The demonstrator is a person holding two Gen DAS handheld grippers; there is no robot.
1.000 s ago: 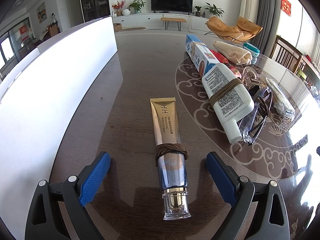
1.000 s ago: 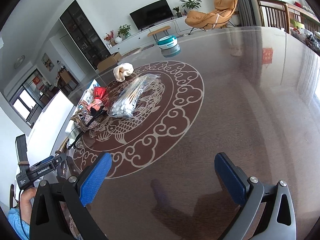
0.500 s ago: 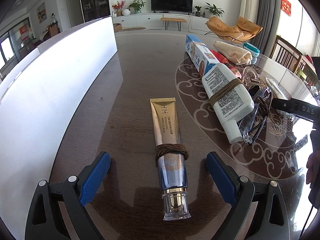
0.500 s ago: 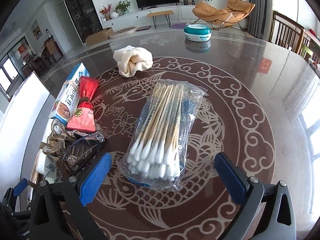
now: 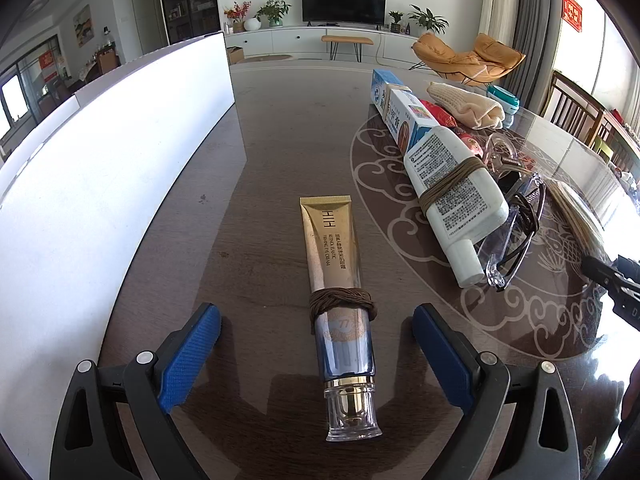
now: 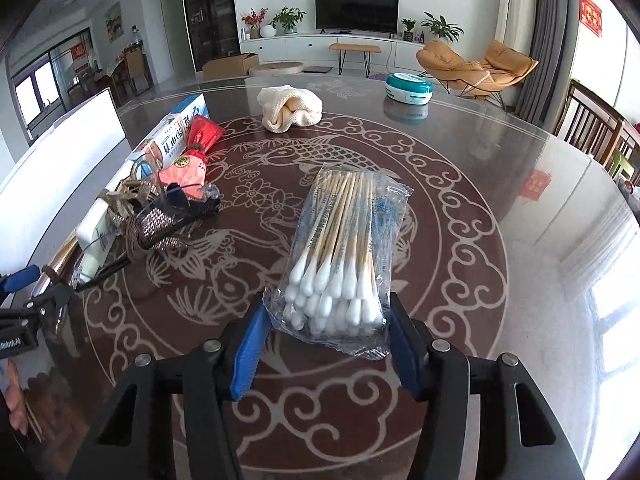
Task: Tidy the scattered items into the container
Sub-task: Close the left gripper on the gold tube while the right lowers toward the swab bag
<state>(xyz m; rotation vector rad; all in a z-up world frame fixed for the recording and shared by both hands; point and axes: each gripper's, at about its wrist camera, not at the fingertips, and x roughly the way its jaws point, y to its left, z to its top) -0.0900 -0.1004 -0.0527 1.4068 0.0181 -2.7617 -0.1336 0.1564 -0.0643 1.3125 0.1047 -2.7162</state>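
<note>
My right tongs (image 6: 326, 344) are pinched in on one bag of cotton swabs (image 6: 344, 254), blue pads against its near end at lower centre of the frame; the bag lies on the surface (image 6: 500, 208). My left tongs (image 5: 316, 354) are spread wide, gripping nothing, and one gold cream tube (image 5: 338, 292) lies between them, touching neither pad. To its right I count one white bottle (image 5: 454, 186), one toothpaste box (image 5: 400, 110) and one folded cloth (image 5: 466, 104). The white container (image 5: 100, 168) fills the left of the frame.
</note>
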